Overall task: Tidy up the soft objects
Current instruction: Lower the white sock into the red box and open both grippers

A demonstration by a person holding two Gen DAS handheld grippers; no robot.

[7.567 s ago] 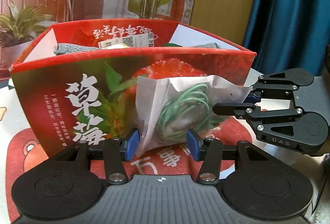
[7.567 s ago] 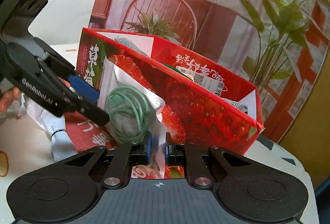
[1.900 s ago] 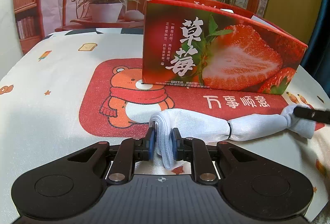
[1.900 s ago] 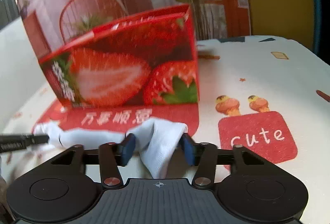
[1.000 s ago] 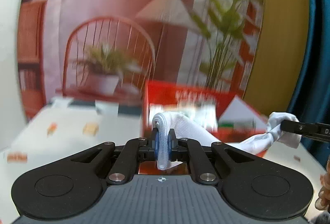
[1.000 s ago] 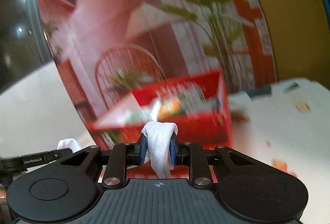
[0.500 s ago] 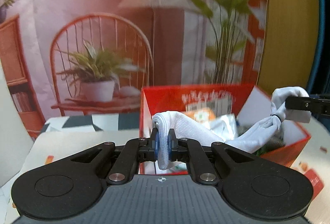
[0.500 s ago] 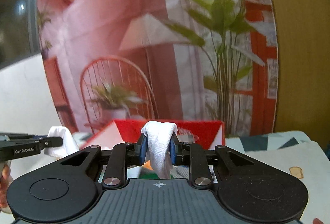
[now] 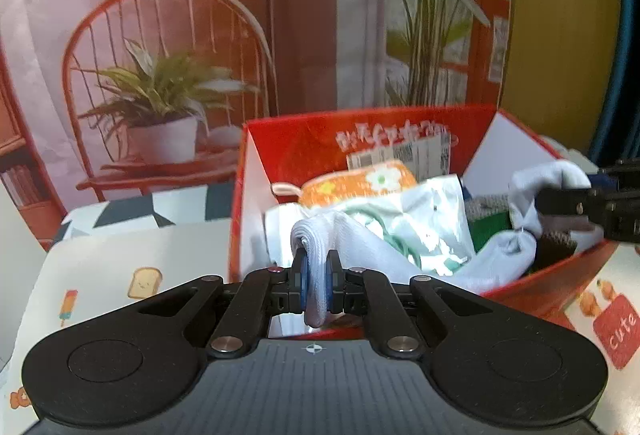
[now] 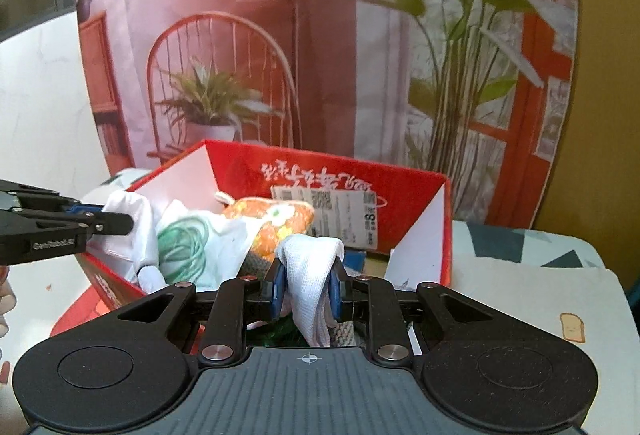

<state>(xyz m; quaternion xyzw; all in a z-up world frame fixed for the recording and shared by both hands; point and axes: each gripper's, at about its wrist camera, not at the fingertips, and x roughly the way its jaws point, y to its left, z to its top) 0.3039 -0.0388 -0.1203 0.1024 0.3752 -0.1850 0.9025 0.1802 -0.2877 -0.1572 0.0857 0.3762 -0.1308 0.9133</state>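
A long white cloth (image 9: 372,247) hangs between my two grippers over the open red strawberry box (image 9: 272,139). My left gripper (image 9: 316,281) is shut on one end of it, above the box's near rim. My right gripper (image 10: 307,287) is shut on the other end (image 10: 316,275), above the opposite side of the box (image 10: 400,183). The cloth's middle sags into the box. In the left wrist view the right gripper's fingers (image 9: 576,205) pinch the cloth at the right.
The box holds a white bag with a green cord (image 10: 188,239), an orange flowered pouch (image 10: 276,219) and dark cloths (image 9: 492,223). A printed mat covers the table (image 9: 120,275). A backdrop with a chair and plants (image 10: 224,75) stands behind.
Both grippers have come down and closer over the box with the white cloth. The cloth's middle now sags inside the box.
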